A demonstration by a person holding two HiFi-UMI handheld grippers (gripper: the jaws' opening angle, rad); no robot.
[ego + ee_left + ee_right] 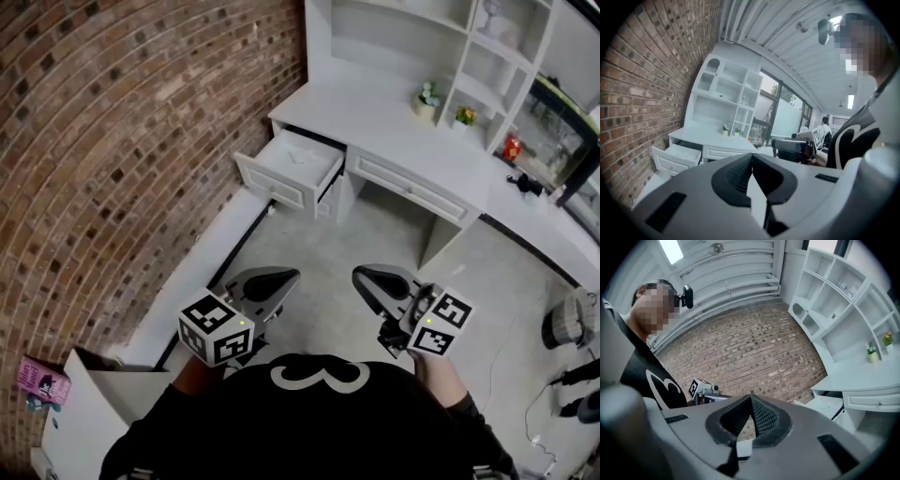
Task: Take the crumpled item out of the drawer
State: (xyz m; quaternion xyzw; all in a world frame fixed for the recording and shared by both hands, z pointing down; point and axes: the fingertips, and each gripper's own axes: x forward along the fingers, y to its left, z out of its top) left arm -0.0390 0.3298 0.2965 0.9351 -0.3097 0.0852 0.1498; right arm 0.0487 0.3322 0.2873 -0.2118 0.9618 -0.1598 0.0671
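The white desk's left drawer [289, 172] stands pulled open by the brick wall, well ahead of me. A small white crumpled item [302, 157] lies inside it, faint against the drawer floor. My left gripper [284, 280] and right gripper [362, 278] hover side by side over the floor, close to my body and far short of the drawer. Both are shut with nothing between the jaws. In the left gripper view, the left gripper [751, 157] points toward the open drawer [675, 158]. The right gripper [750, 400] faces the brick wall, with the drawer [824, 405] at its right.
The white desk [394, 127] carries shelves with two small potted plants [428, 97] and a red object [511, 147]. The brick wall [112, 159] runs along the left. An open white box [94, 398] and a pink carton [41, 380] sit at lower left. Cables and a round device [567, 319] lie at the right.
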